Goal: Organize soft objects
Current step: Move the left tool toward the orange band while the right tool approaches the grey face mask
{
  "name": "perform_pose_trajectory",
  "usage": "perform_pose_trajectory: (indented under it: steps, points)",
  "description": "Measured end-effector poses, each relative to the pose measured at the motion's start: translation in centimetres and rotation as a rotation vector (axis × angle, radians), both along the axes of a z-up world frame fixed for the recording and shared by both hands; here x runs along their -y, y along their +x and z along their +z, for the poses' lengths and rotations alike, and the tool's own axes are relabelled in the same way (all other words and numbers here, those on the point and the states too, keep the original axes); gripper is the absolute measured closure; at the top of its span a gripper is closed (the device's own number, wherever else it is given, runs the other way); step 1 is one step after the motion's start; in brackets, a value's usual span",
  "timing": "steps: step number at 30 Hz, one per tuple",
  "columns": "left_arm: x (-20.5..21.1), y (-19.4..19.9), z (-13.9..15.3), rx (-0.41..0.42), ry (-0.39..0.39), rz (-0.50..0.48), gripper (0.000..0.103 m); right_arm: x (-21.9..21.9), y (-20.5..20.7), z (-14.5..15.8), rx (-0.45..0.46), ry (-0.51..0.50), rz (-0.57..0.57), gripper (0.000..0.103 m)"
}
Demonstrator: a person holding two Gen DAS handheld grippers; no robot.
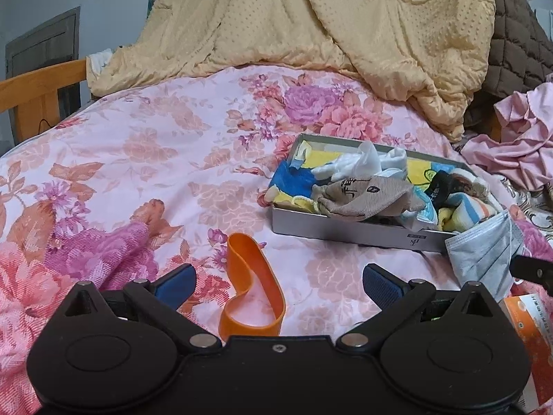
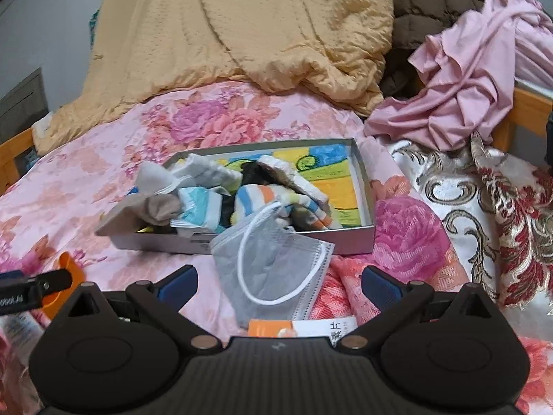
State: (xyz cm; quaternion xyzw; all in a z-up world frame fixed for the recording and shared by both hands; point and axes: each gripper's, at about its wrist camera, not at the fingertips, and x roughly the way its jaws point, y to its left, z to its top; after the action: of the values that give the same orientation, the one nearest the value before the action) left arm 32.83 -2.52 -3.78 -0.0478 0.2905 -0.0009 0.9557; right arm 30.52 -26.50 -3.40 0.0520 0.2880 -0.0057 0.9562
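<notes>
Bed covered in a pink floral sheet [image 1: 145, 145]. Left gripper [image 1: 278, 282] low over the sheet, blue-padded fingers spread wide, nothing between them but the orange elastic band [image 1: 254, 285], which lies looped on the sheet in the gap, untouched as far as can be seen. Right gripper [image 2: 280, 285] likewise spread wide and empty; a grey face mask [image 2: 273, 269] lies between its fingers, its top edge draped over the near wall of the shallow grey box [image 2: 363, 242]. Box sits mid-bed, holding a heap of soft items: a beige sock [image 1: 359, 195], white socks [image 1: 363, 162], a striped sock [image 2: 273, 200], something black [image 1: 440, 186]. Yellow quilt [image 1: 311, 27] bunched behind the box. Pink garment [image 2: 466, 79] crumpled to the right, beside a brown quilted cushion [image 2: 428, 7]. Orange-and-white packet [image 2: 304, 328] just under the right gripper.
</notes>
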Motion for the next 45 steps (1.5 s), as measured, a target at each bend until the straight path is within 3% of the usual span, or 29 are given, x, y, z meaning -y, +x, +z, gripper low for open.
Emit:
perform_pose_trajectory:
  steps: [23, 34, 38, 45]
  points:
    - [-0.7, 4.2, -1.3, -0.136, 0.011, 0.053, 0.002, 0.6, 4.5, -1.7, -0.025, 0.088, 0.017, 0.000]
    - [-0.9, 4.5, -2.4, -0.160, 0.006, 0.075, 0.030, 0.8, 4.6, -2.4, -0.042, 0.120, 0.033, 0.016]
    - [-0.7, 4.4, -2.6, -0.172, 0.027, 0.071, 0.041, 0.6, 4.5, -2.6, -0.052, 0.122, 0.045, 0.017]
    - [-0.7, 4.2, -2.9, -0.187, 0.025, 0.058, 0.061, 0.1, 4.5, -2.9, -0.058, 0.105, 0.059, 0.035]
